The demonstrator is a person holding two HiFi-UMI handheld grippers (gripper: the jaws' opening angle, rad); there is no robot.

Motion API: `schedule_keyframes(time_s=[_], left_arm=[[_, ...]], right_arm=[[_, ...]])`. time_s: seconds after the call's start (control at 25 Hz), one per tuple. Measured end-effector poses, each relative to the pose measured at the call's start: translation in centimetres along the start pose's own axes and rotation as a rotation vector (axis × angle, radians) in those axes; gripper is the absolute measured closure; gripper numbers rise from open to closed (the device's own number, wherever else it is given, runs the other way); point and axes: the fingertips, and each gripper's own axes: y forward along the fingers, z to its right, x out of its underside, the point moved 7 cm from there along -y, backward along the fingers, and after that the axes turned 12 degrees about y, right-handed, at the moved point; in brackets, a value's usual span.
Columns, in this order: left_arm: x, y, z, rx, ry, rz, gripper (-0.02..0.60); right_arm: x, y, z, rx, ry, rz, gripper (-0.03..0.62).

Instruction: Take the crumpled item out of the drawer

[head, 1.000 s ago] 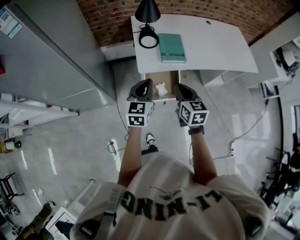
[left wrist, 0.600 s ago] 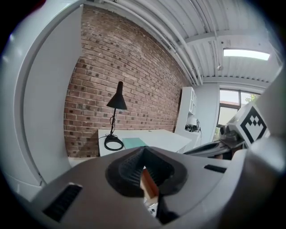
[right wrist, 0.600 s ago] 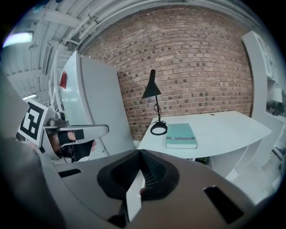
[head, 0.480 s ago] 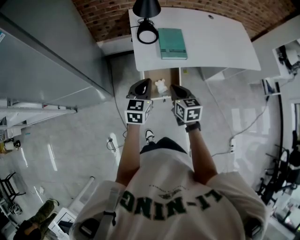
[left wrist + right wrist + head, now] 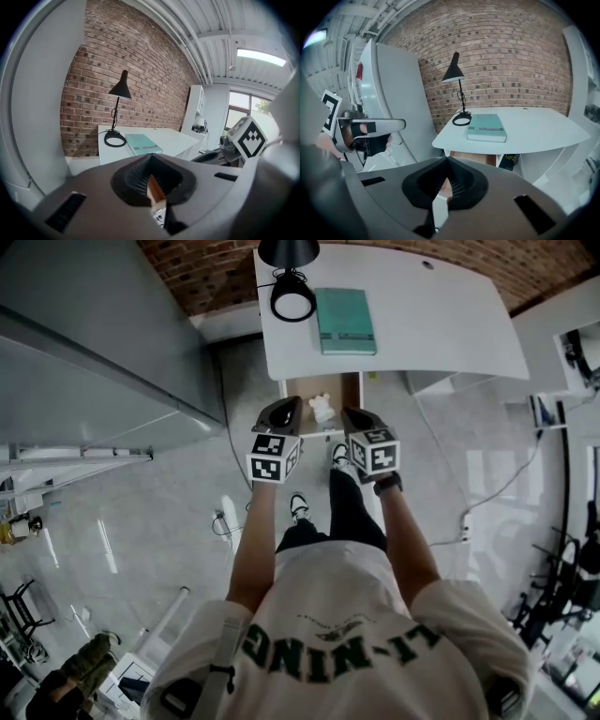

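A small white crumpled item (image 5: 322, 411) lies in the open wooden drawer (image 5: 302, 390) under the front edge of the white desk (image 5: 431, 329). My left gripper (image 5: 292, 407) hangs just left of the item, over the drawer's front left corner, jaws together with nothing in them. My right gripper (image 5: 350, 415) is just right of the item at the drawer's front right, also shut and empty. In the left gripper view the left gripper (image 5: 152, 180) shows only a sliver of the drawer's wooden edge (image 5: 155, 189) through its slit. The right gripper (image 5: 446, 180) faces the desk (image 5: 543, 129).
A black lamp (image 5: 292, 294) and a teal book (image 5: 345, 321) sit on the desk. A tall grey cabinet (image 5: 84, 352) stands at the left. A white shelf unit (image 5: 572, 352) is at the right. Cables (image 5: 487, 502) trail over the glossy floor. The person's leg (image 5: 343, 507) is stepped forward under the grippers.
The person has stepped toward the desk, one leg swinging forward. Both grippers have moved closer together at the drawer's front, on either side of the crumpled item. Jaws stay shut.
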Motion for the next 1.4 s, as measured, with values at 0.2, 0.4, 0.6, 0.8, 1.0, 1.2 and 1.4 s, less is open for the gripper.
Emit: schedule_keyframes(time_s=[0.2,0.4,0.6,0.8,1.0,1.2,1.4], left_arm=[[1.5,3.1,0.2,0.027,-0.004,-0.026,0.588],[4.6,5.9,0.1,0.036,-0.014,-0.09,0.588],[7.1,8.6,-0.6,0.038,-0.037,-0.116,0.588],[10.3,10.0,-1.4,0.035,-0.065,-0.15,0.588],[12.9,11.5,-1.6,0.047,-0.068,-0.162,0.588],[15.4,12.5,-2.1,0.04,-0.063,-0.154,0.588],[17.0,14.0,-3.0,0.028,-0.068,-0.135,0.588]], right_arm=[[1.4,3.2,2.7,-0.032,-0.092,-0.091,0.595],[3.4,7.7,4.8,-0.081,-0.178,-0.198,0.592],[5.4,11.6,5.3,-0.153,-0.254,-0.317,0.502],[7.9,15.8,7.0,-0.166,-0.291,-0.4,0.476],[10.8,19.4,8.2,-0.223,-0.361,-0.509,0.401],[12.6,23.1,9.0,-0.23,-0.29,-0.547,0.348],[14.5,26.7,11.0,-0.194,-0.196,-0.57,0.315]])
